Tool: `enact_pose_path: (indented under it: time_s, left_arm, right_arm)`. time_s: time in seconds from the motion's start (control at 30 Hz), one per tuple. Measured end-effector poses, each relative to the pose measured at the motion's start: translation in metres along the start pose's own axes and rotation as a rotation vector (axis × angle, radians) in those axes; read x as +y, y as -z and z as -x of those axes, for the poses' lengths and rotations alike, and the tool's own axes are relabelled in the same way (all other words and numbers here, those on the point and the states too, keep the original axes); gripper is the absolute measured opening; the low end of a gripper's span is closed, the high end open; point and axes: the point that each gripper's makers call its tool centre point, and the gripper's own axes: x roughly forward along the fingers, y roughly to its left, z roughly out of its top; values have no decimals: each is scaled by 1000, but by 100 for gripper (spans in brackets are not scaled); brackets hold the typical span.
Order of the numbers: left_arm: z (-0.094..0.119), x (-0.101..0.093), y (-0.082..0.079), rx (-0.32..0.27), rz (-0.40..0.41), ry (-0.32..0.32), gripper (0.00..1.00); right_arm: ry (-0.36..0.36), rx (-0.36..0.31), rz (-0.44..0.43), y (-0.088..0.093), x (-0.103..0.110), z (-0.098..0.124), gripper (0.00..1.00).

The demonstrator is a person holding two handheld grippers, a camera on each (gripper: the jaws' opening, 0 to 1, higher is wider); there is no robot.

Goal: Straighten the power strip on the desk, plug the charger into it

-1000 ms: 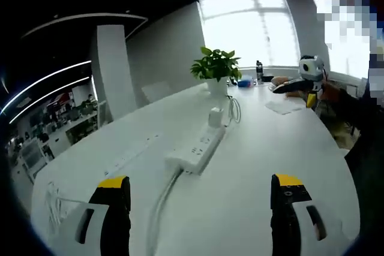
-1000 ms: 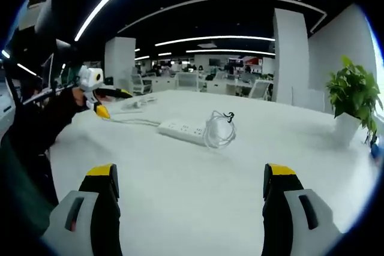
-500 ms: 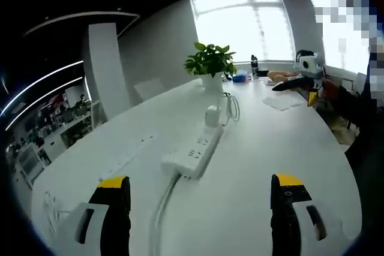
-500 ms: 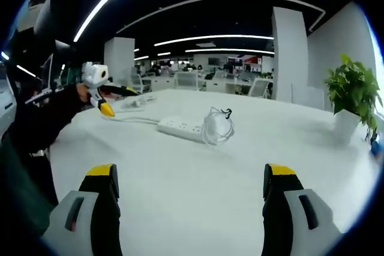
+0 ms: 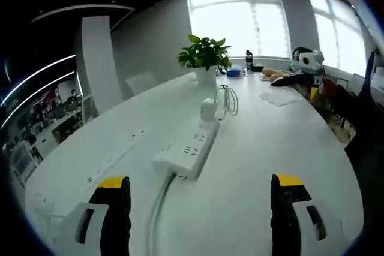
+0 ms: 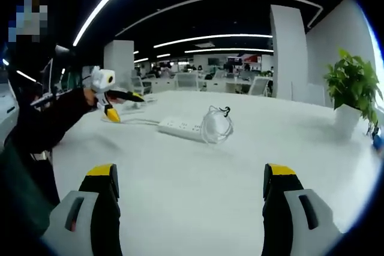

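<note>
— How far along are you?

— Barely started, I'd say. The long white plastic power strip (image 5: 185,150) lies slantwise on the white bench (image 5: 252,166), untouched, its pale cord (image 5: 161,202) trailing toward me. The small white charger (image 5: 207,110) sits at its far end with a looped white cable (image 6: 216,125); whether it's plugged in, I cannot tell.

— And your grippers?

— My left gripper (image 5: 201,205) is spread and empty, near the strip. My right gripper (image 6: 189,199) is spread too, well back. Straightening and plugging remain.

Open-plan office, long white desk (image 5: 264,148), rows of workstations (image 6: 198,81), ceiling strip lights (image 6: 210,39)
</note>
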Motion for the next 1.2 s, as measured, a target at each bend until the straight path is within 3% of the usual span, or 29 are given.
enact_pose_path:
  time_s: [1.2]
  left_arm:
    - [-48,3,-3,65,-37,79,99]
  right_arm:
    - [1,21,-13,9,-2,-1,98]
